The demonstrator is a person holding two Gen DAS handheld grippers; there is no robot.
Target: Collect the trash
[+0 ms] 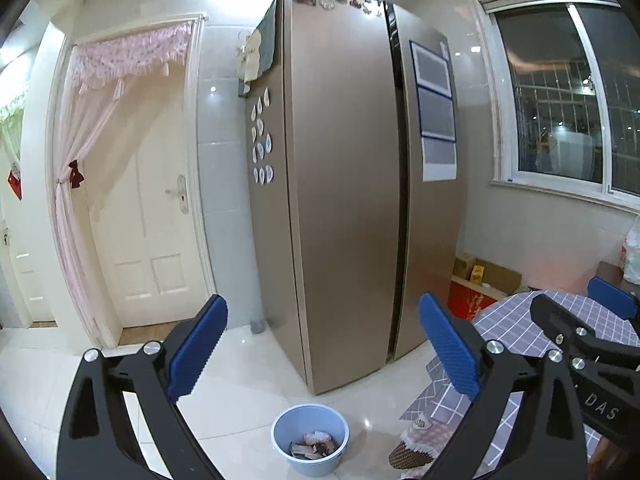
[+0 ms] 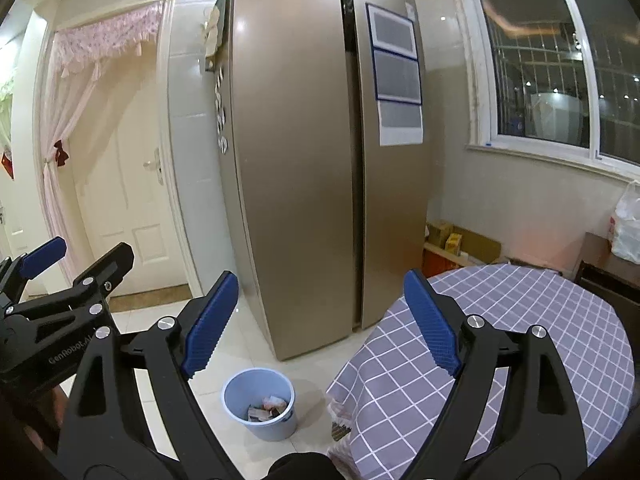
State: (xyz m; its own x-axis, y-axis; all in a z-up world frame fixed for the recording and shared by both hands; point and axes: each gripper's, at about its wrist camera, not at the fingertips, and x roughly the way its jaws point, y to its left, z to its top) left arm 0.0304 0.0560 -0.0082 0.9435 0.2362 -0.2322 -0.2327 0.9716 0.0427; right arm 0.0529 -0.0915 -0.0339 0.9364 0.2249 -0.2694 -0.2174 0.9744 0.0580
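Observation:
A light blue trash bin (image 1: 309,442) stands on the floor in front of the fridge, with several crumpled wrappers (image 1: 314,445) inside. It also shows in the right wrist view (image 2: 260,404), with the wrappers (image 2: 269,408) in it. My left gripper (image 1: 322,354) is open and empty, held high above the bin. My right gripper (image 2: 320,322) is open and empty, also above the bin. Each gripper shows at the edge of the other's view, the right one (image 1: 592,320) and the left one (image 2: 68,264).
A gold two-door fridge (image 1: 344,168) stands straight ahead. A round table with a purple checked cloth (image 2: 500,328) is at the right. Cardboard boxes (image 2: 456,242) sit behind it under the window (image 2: 560,60). A white door with a pink curtain (image 1: 132,200) is at the left.

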